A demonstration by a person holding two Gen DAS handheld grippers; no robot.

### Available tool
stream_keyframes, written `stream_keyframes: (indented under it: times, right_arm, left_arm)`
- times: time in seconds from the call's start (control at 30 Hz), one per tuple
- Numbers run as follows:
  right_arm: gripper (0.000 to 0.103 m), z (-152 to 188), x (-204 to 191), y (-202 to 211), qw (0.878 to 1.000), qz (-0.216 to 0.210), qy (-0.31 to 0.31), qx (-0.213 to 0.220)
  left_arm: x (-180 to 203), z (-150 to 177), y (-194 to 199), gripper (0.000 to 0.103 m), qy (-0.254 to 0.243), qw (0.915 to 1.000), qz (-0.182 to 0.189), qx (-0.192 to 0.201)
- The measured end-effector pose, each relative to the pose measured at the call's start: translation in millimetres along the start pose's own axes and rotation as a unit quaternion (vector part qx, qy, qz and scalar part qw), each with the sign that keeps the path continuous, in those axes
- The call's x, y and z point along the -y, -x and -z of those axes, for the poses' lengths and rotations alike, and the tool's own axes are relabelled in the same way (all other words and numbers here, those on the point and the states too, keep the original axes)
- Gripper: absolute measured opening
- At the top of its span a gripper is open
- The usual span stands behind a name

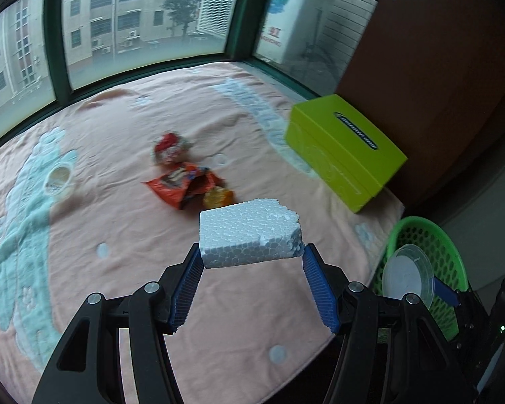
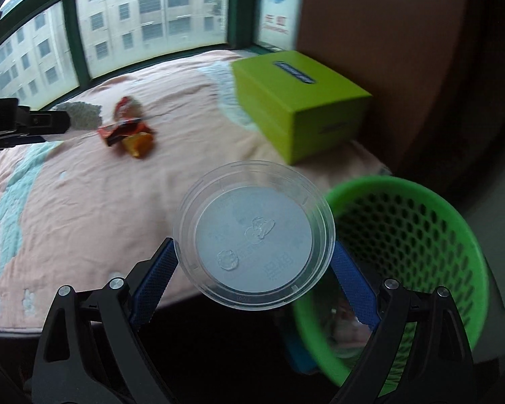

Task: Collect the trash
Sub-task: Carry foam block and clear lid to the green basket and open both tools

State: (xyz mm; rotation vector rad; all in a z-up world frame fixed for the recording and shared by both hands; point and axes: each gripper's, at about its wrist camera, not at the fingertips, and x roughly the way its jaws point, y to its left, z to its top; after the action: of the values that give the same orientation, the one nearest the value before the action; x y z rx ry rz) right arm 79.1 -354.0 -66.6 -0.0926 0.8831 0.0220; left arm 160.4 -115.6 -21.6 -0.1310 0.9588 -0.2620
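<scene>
the left gripper [image 1: 252,262] is holding a white foam block [image 1: 249,235] above the pink blanket [image 1: 118,235], its jaws clamped on the block's near ends. the right gripper [image 2: 254,269] is carrying a clear plastic lid [image 2: 254,234], its jaws squeezing the rim from both sides, just left of the green mesh basket [image 2: 421,235] that is standing off the right edge of the bed.

the lid is looking like the shakier hold: the blue pads are touching only its thin, slick rim, so it is likely to flex and pop out, and since it is hanging beside the basket rather than over the opening, a slip is probably sending it to the floor. the foam is crumbling at its right corner, so a harder squeeze is risking beads scattering on the blanket.

further left, an orange snack wrapper [image 1: 185,185], a red crumpled wrapper [image 1: 168,148] and a small yellow wrapper [image 1: 219,197] are lying near the middle, with a yellow-green box [image 1: 346,155] at the far right.
</scene>
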Motion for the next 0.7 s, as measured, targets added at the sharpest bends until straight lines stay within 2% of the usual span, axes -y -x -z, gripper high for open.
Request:
stream_keyframes:
  times: [0.3, 0.7]
  right_arm:
    - [0.09, 25.9, 75.3, 6.4, 0.997, 0.055, -0.061, -0.017]
    - [0.091, 43.7, 126.0, 7.6, 0.99, 0.088, -0.107, -0.03]
  left_arm:
    - [62.2, -2.9, -12.1, 0.059, -0.051, 0.9982, 0.029, -0.011]
    - [126.4, 0.2, -27.3, 0.059, -0.102, 0.9928, 0.056, -0.026]
